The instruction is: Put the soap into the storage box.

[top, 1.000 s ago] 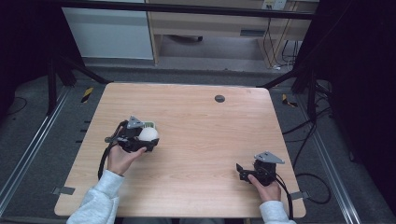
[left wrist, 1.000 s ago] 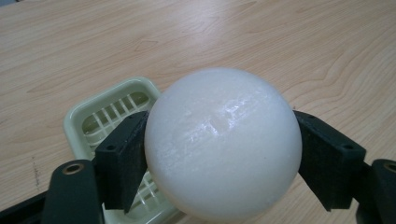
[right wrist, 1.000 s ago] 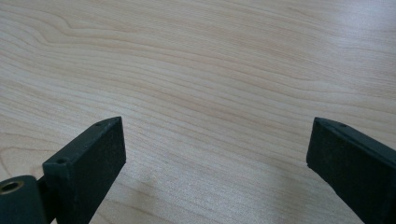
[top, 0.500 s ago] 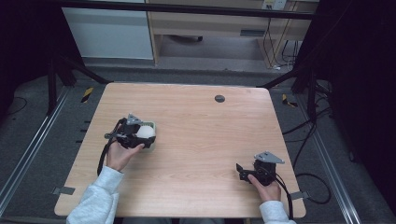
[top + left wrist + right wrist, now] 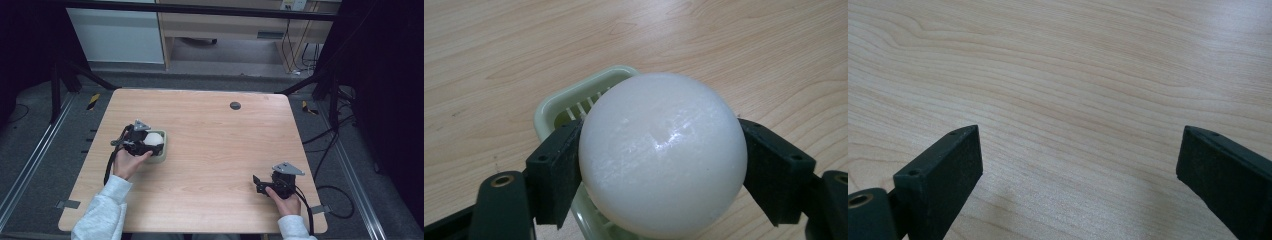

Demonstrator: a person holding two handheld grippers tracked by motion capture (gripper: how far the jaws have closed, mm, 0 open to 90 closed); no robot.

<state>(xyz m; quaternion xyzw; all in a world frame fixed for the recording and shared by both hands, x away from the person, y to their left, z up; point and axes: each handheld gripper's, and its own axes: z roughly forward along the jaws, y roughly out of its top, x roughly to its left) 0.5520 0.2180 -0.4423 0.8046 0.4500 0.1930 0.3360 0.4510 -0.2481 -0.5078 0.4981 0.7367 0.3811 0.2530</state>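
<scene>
Between the two black jaws of my left gripper (image 5: 659, 165) sits a smooth, glossy white ball (image 5: 662, 152), pinched on both sides. It hangs directly over a pale green slotted plastic dish (image 5: 574, 102), at the table's left side.

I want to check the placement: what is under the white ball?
Under the ball, held by the left gripper, sits a pale green slotted tray on the table. The ball covers most of the tray, so contact cannot be seen.
</scene>
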